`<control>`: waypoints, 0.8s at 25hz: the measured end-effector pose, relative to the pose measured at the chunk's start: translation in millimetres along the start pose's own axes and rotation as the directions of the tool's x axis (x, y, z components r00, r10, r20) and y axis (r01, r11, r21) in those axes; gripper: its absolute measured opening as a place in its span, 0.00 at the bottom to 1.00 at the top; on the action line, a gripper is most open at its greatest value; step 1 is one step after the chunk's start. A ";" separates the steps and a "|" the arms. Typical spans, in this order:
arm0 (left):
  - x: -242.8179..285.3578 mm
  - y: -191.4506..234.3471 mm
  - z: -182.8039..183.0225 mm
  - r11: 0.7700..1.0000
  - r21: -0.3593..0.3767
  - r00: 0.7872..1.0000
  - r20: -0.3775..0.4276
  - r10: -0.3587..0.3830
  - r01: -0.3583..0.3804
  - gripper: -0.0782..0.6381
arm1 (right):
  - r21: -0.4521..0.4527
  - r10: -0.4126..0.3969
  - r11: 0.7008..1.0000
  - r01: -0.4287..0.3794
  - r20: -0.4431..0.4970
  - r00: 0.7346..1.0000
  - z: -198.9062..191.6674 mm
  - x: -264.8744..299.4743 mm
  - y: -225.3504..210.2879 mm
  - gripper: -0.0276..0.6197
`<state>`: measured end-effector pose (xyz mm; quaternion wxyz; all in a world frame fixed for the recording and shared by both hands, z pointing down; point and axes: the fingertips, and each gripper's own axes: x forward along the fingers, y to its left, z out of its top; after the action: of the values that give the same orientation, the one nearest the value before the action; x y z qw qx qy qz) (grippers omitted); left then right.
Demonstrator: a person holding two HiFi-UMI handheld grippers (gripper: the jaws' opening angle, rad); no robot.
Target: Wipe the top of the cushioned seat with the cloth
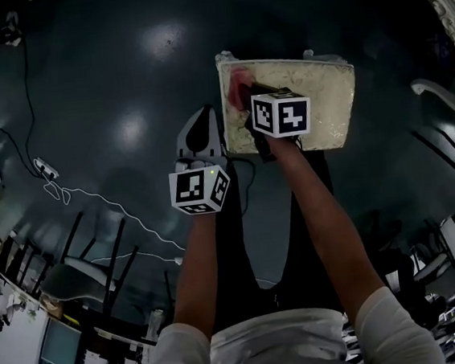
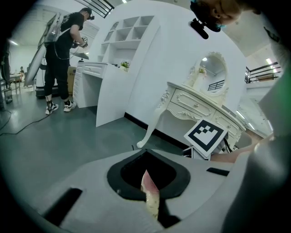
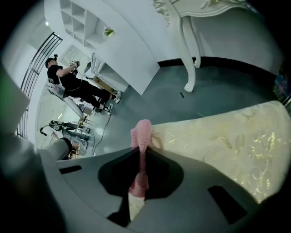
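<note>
A dark grey glossy floor (image 1: 94, 62) mirrors the ceiling lights, and a white cable (image 1: 100, 200) trails across it. A carved white dressing table (image 2: 195, 103) with an oval mirror (image 2: 213, 73) stands beside a white cubby shelf (image 2: 129, 29) (a person in black (image 2: 61, 50) works further off). Dark chairs (image 1: 90, 260) stand to one side.

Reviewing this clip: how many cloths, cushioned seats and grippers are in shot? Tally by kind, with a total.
cloth: 1
cushioned seat: 1
grippers: 2 (left gripper, right gripper)
Total: 4
</note>
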<state>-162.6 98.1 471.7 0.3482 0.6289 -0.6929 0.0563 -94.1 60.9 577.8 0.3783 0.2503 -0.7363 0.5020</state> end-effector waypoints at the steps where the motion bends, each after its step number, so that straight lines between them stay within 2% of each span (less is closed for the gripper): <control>1: 4.4 -8.1 0.0 1.000 0.003 1.000 0.000 -0.007 0.007 0.12 | 0.009 -0.001 1.000 0.001 0.005 1.000 1.1 -5.6 -7.5 0.08; 15: 56.4 -128.0 -29.8 0.994 0.023 0.993 -0.036 -0.110 0.111 0.12 | 0.082 -0.104 0.992 0.099 0.057 0.993 5.8 -99.7 -146.5 0.08; 20: 66.8 -159.4 -36.3 0.990 0.020 0.990 -0.042 -0.138 0.139 0.12 | 0.113 -0.169 0.981 0.161 0.073 0.983 5.3 -133.4 -192.4 0.08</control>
<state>-0.3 28.9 478.5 0.3580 0.6781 -0.6397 0.0527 126.7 -16.9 574.7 0.3741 0.3508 -0.7002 0.4967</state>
